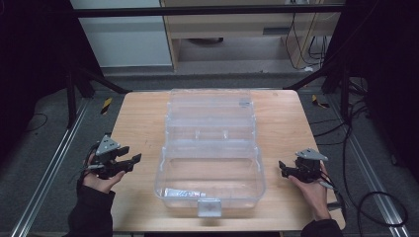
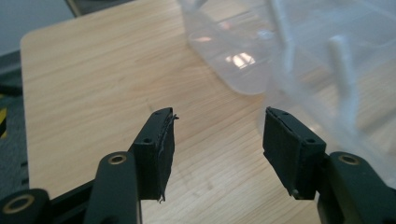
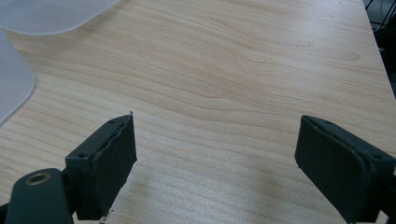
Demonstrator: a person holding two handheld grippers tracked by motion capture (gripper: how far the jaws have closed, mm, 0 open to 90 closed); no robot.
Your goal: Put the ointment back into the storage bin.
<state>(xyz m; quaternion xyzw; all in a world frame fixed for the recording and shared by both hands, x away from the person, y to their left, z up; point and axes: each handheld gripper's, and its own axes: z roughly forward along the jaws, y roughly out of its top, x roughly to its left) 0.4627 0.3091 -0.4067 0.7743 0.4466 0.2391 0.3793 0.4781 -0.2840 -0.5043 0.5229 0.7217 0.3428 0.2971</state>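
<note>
- On the wooden table (image 1: 141,123), at centre, sits a clear plastic box (image 1: 210,177) with its lid (image 1: 210,106) swung open and lying flat on the far side.
- Box has a latch tab (image 1: 209,207) at its near edge, facing the person.
- Inside the box, near the front left corner, lies a small tube (image 1: 182,193), pale with a darker band; label too small to read.
- Left gripper (image 1: 129,159) is held in the person's left hand (image 1: 99,180), off the box's left side, apart from it. Grey three-cornered plate (image 1: 107,145) on top.
- Left gripper view: jaws spread, with bare table between them; nothing pinched. Left gripper (image 2: 218,135) points toward the box wall (image 2: 327,79), which is just ahead and to the right of the right-hand pad.
- Pad on the left-hand finger (image 2: 161,149) looks frayed at its edge.
- Right gripper (image 1: 285,168) is held in the right hand (image 1: 312,190), off the box's right side, well clear of it.
- Right gripper view: right gripper (image 3: 215,149) has its jaws spread wide over bare wood grain, holding nothing. A rounded corner of clear plastic (image 3: 14,79) shows at the upper left.
- Beyond the table: dark frame rails, grey floor, cables (image 1: 356,123) trailing at right.
</note>
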